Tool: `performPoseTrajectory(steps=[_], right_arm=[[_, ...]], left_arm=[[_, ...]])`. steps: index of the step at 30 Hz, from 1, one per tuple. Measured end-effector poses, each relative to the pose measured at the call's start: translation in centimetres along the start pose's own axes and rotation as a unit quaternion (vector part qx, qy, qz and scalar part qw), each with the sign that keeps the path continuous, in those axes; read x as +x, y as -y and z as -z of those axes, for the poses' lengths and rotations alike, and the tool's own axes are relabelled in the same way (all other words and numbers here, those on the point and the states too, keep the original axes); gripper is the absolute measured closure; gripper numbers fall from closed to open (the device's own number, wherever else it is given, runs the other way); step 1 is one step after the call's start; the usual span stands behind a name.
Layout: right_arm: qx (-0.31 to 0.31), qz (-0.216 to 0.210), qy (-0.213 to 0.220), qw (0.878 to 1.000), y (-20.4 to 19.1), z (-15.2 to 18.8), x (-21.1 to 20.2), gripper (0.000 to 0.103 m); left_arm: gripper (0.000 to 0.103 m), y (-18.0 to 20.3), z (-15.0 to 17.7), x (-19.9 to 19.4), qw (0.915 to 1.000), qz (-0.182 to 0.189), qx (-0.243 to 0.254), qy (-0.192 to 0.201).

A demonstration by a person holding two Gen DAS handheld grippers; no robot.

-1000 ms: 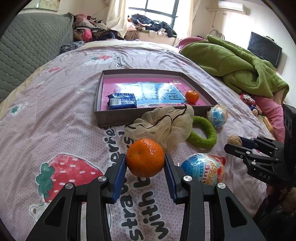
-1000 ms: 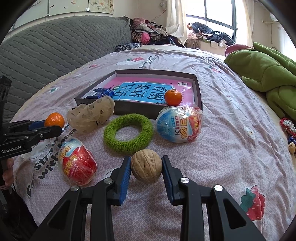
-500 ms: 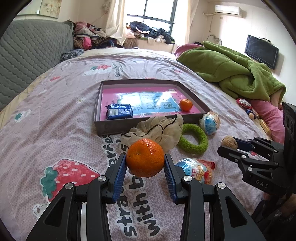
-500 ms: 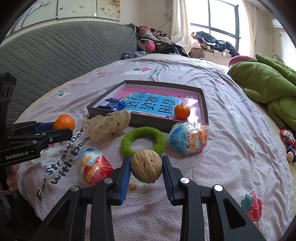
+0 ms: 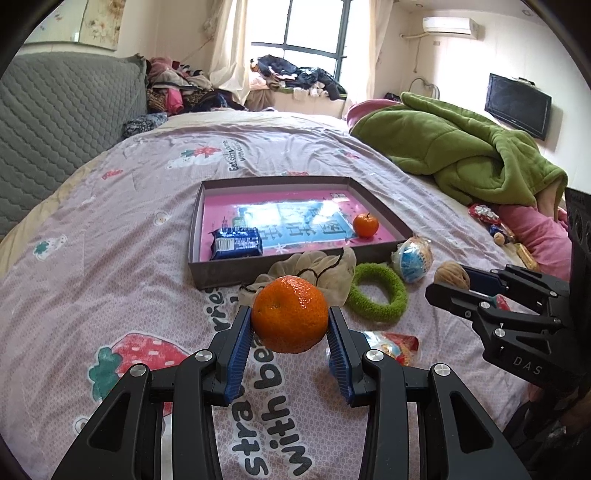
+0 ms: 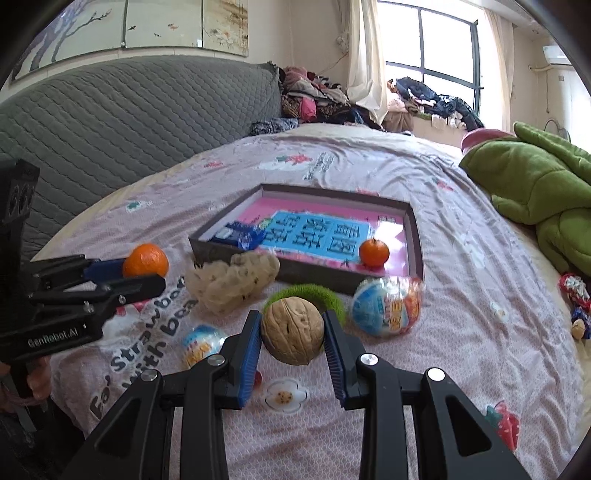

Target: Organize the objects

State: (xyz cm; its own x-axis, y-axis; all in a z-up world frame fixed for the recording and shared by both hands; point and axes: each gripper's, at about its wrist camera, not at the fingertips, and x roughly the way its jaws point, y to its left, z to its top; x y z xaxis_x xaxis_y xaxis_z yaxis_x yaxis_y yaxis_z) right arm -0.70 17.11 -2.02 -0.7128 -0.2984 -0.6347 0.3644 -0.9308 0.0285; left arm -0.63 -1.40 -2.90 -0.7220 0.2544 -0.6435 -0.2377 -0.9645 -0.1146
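1. The left wrist view shows the left gripper with its jaws pinching a large orange, held up off the bed.
2. That view also shows the right gripper at the right edge, a walnut at its tip; a wall-mounted screen and an air conditioner appear only here.
3. The right wrist view shows the right gripper with its jaws pinching the walnut, also clear of the bed.
4. Only that view shows the wall panels above the grey quilted headboard, and the left gripper from the side with the large orange in it.
5. The shallow grey tray lies on the bed beyond both grippers. Inside it are a blue snack packet at the near left and 1 small orange at the right, on a pink and blue printed sheet.
6. Outside the tray, just beside its near wall, lie a cream mesh pouf, a green fuzzy ring and a wrapped blue egg-shaped toy.
7. A 2nd wrapped egg toy lies nearer, partly hidden behind the right gripper's left finger.
8. A green blanket is heaped on the right side of the bed.
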Motion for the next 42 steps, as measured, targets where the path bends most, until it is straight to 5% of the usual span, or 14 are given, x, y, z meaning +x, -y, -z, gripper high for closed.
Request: performPoseTrajectory(steps=[13, 42], right_arm=[[0.0, 0.005, 0.042, 0.999, 0.3, -2.9, -1.6, 0.069], [0.01, -0.005, 0.054, 0.998, 2.0, -6.3, -0.5, 0.069]], left_arm=[[0.062, 0.7, -2.3, -0.4, 0.9998, 0.001, 0.008, 0.019], [0.062, 0.2, -7.4, 0.2, 0.9987, 0.0, 0.028, 0.043]])
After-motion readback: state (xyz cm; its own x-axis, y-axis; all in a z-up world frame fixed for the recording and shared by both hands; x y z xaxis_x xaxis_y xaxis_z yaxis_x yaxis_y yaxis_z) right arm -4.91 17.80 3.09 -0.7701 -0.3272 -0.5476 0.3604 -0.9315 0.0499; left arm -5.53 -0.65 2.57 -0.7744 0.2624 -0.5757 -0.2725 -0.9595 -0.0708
